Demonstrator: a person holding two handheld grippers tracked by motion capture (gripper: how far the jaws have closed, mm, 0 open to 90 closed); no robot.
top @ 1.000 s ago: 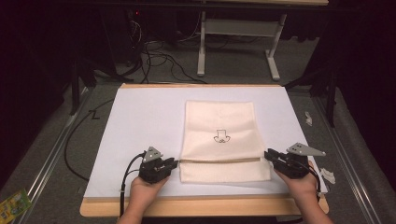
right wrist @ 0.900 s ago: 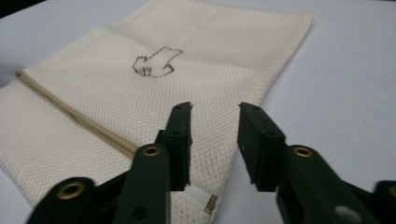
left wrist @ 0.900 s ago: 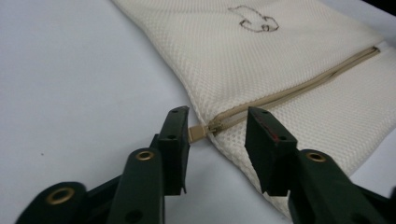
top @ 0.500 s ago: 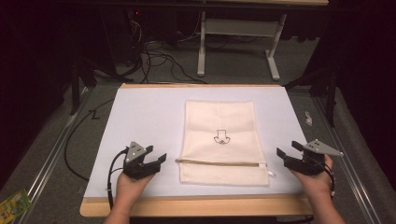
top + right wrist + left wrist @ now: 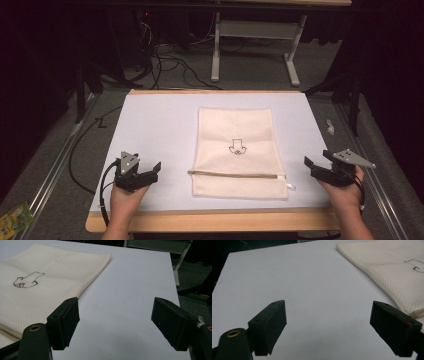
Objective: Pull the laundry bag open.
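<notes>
Your left gripper (image 5: 150,172) and right gripper (image 5: 315,169) have just been opening, jaws wide with nothing between them; the cream zip bag (image 5: 239,150) lies flat mid-mat, between and apart from both; retreat level and outward, keeping cables off the cloth, leaving the bag undisturbed.

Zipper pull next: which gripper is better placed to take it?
Right, probably. The small white zipper pull lies at the cream mesh bag's near right corner, on the right gripper's side; the left gripper stands across the bag. Both are open.
</notes>
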